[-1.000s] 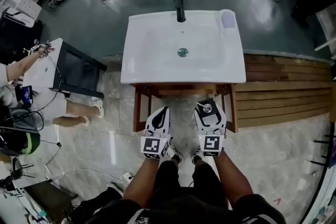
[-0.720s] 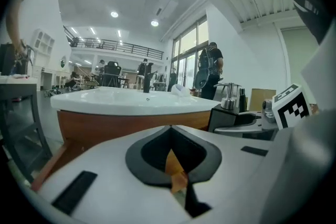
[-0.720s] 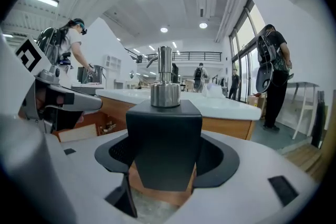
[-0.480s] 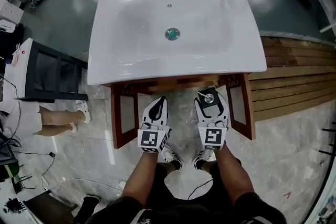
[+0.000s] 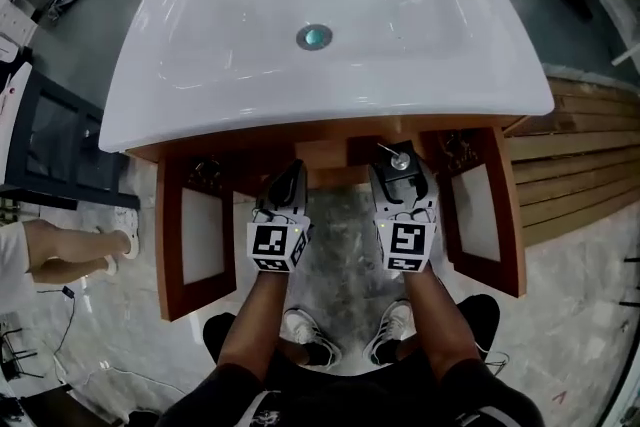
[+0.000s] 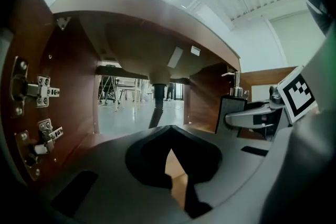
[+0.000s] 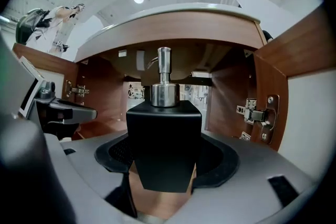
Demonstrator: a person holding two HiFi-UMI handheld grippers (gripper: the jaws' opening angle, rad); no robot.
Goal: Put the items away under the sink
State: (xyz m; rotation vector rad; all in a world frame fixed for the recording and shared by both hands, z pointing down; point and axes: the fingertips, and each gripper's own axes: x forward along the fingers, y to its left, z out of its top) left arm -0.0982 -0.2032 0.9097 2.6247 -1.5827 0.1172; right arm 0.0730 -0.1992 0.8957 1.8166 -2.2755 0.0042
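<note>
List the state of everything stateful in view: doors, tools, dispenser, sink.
left cabinet door, swung open
right cabinet door, swung open
left tool, shut, nothing between its jaws
right tool, shut on the soap dispenser
soap dispenser, upright, gripped by its black body
sink, basin empty
</note>
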